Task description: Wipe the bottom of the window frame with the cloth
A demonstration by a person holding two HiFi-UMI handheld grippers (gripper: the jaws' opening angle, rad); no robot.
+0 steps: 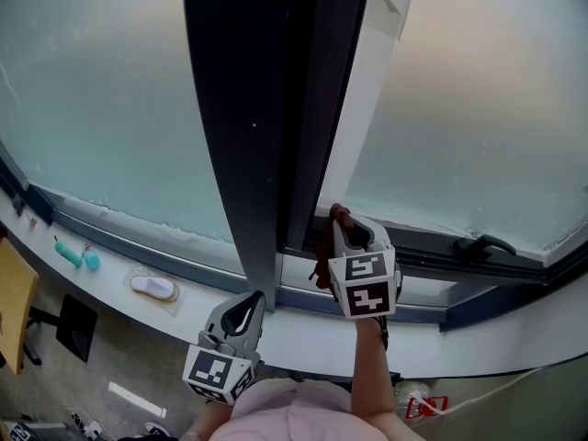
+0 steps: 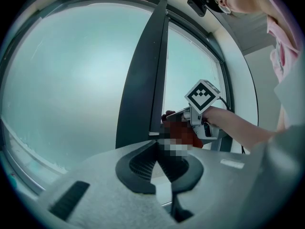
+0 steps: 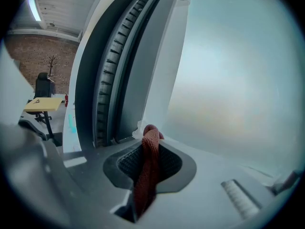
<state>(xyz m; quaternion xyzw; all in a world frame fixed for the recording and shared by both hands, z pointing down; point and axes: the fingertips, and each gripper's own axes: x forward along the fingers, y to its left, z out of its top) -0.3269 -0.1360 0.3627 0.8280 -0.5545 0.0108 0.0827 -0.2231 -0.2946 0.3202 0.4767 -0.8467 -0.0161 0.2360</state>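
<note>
Since the cloth [image 3: 149, 163] is soft and floppy, the right gripper [image 1: 352, 231] pinches a bunched fold; left gripper [image 1: 246, 305] jaws closed, empty.

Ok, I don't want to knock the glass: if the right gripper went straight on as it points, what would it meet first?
Likely the bottom rail at the foot of the dark post, not the glass. The cloth in the right gripper would touch first; depth is unclear.

Two tools, left [image 1: 250, 301] and right [image 1: 347, 228], one cloth [image 3: 147, 171], two teal items [image 1: 67, 254] [image 1: 92, 261], one window handle [image 1: 484, 243].
</note>
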